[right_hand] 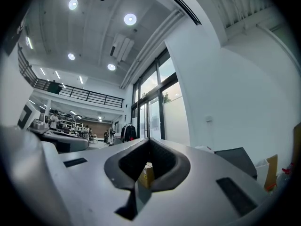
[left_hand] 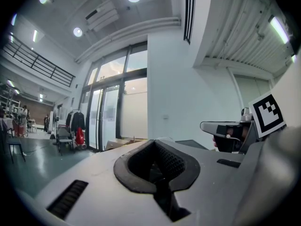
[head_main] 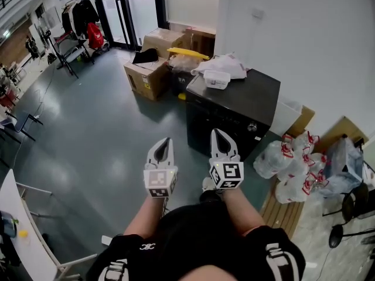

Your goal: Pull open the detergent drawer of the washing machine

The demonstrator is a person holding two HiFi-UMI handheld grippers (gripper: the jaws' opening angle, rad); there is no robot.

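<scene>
A black washing machine stands against the white wall, with a knob on its front panel. I cannot make out the detergent drawer from here. A white bundle and a clear box lie on its top. My left gripper is held level over the floor, left of the machine's near corner, jaws together and empty. My right gripper points at the machine's front, a short way off it, also shut and empty. The left gripper view shows its jaws closed; the right gripper view shows the same.
Cardboard boxes stand behind the machine on the left. Bags of plastic bottles sit on a wooden pallet to its right, with black stools beyond. A clothes rack is far left. A white table edge is near left.
</scene>
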